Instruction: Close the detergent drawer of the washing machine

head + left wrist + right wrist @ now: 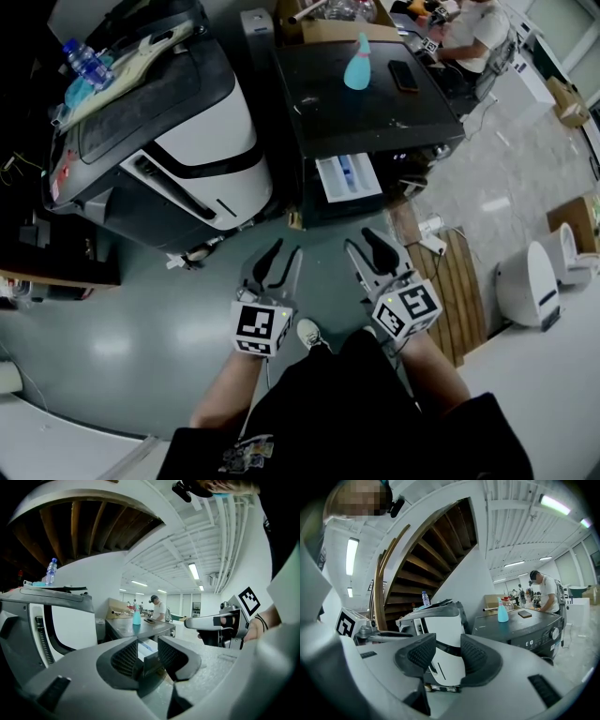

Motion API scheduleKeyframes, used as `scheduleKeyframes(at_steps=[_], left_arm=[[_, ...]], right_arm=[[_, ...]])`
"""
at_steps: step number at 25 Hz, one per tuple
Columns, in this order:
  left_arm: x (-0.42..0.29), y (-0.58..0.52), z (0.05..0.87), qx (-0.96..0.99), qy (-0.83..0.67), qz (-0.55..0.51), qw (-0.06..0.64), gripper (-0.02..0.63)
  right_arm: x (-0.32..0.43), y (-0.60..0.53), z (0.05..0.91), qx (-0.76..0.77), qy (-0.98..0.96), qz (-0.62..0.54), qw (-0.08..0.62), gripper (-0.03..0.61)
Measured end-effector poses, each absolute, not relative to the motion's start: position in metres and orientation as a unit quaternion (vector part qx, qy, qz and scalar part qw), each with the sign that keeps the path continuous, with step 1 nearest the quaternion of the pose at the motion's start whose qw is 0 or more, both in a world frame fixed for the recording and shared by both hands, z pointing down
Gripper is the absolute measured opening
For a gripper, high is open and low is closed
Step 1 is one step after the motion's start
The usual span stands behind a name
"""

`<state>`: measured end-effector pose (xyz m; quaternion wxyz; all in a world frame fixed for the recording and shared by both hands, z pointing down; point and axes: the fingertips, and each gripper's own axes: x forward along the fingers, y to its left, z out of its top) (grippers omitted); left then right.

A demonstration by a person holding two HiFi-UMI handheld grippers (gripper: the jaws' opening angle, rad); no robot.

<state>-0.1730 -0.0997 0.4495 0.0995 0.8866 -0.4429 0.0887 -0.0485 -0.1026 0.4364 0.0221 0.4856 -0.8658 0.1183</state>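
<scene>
At 12 o'clock in the head view, the detergent drawer (349, 178) juts open from the dark washing machine (375, 112), which has a teal bottle (357, 64) on top. Well short of it, toward 6 o'clock, the left tool (286, 249) and right tool (357, 239) hover with jaws apart, both empty.

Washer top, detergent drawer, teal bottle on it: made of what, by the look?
Washer top: dark, smooth, semi-gloss panel with soft reflections; painted metal or plastic, can't tell. Detergent drawer: white moulded plastic, judging by thin walls and compartments, blue insert inside. Teal bottle: opaque plastic, likely; even colour, dull sheen.
</scene>
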Motion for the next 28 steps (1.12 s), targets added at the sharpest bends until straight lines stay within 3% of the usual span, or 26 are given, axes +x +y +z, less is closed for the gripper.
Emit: scheduleKeyframes(at_steps=[11, 28], left_arm=[[-0.16, -0.112, 0.457, 0.891, -0.439, 0.086, 0.079, 0.229], [-0.111, -0.151, 0.496, 0.88, -0.451, 0.111, 0.1, 0.233]], right_arm=[[-0.02, -0.113, 0.447, 0.521, -0.845, 0.113, 0.046, 0.224], [0.051, -0.162, 0.494, 0.533, -0.832, 0.132, 0.081, 0.245]])
